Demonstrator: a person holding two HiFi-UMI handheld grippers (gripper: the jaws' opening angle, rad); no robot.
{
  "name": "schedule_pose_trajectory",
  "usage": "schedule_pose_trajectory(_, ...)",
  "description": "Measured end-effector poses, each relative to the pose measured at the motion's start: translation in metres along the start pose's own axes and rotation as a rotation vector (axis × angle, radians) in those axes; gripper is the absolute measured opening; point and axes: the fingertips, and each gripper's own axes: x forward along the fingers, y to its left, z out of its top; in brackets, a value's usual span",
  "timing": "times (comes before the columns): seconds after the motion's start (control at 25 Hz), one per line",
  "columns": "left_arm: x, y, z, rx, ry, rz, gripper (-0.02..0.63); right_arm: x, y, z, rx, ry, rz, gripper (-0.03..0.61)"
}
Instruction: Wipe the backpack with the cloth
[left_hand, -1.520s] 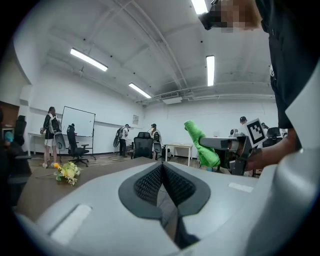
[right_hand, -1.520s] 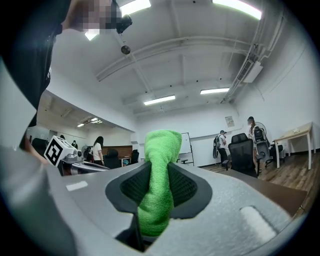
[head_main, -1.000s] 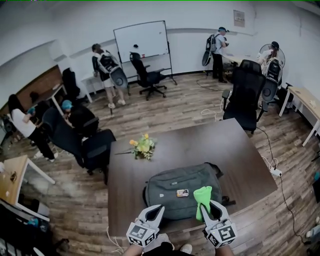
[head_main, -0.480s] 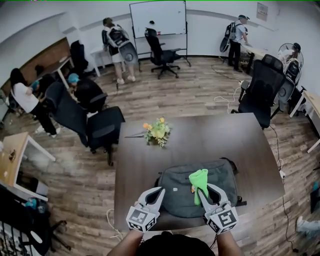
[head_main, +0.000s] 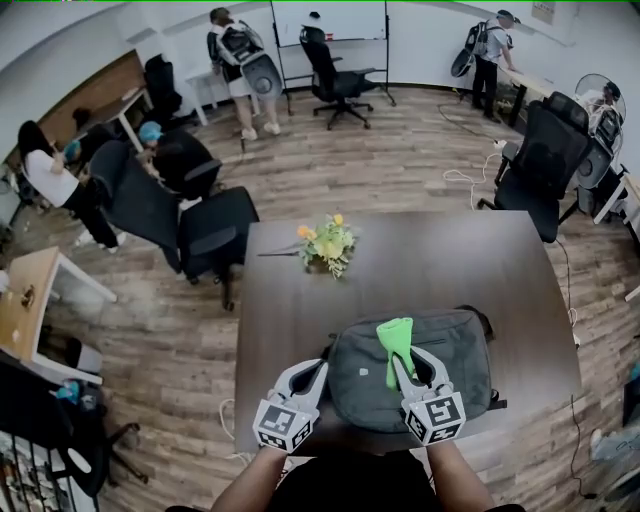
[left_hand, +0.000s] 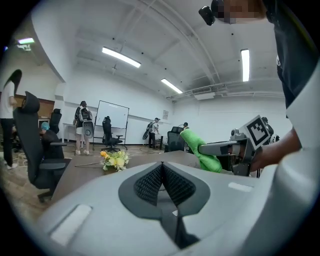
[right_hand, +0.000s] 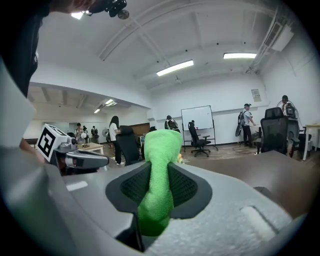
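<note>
The right gripper (head_main: 405, 357) stays clamped on the green cloth (head_main: 396, 338), which has slid left across the backpack (head_main: 445, 360) since a second ago and now stands over its middle; the backpack lies flat at the near edge of the table (head_main: 420, 255). Both forearms reach forward, the left gripper (head_main: 310, 370) closed on nothing just beside the backpack's left end. Only the head view shows the backpack; the right gripper view shows the cloth pinched upright between the pads, the left gripper view the flowers (left_hand: 114, 159) farther up the table.
</note>
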Motion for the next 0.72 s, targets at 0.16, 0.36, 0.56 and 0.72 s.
schedule_pose_trajectory(0.16, 0.002, 0.002, -0.009, -0.007, 0.029, 0.028, 0.018, 0.015, -0.009, -0.027, 0.022, 0.078, -0.004, 0.100)
schedule_pose_trajectory(0.36, -0.003, 0.011, -0.018, -0.012, 0.056, 0.056, 0.018, 0.040, -0.001, -0.060, 0.018, 0.163, 0.028, 0.100)
schedule_pose_trajectory(0.56, -0.006, 0.020, -0.028, -0.015, 0.086, 0.075, 0.018, 0.068, 0.010, -0.089, 0.014, 0.247, 0.029, 0.100)
schedule_pose_trajectory(0.72, -0.007, 0.029, -0.041, -0.023, 0.113, 0.094, 0.018, 0.085, 0.019, -0.108, 0.017, 0.306, 0.038, 0.100)
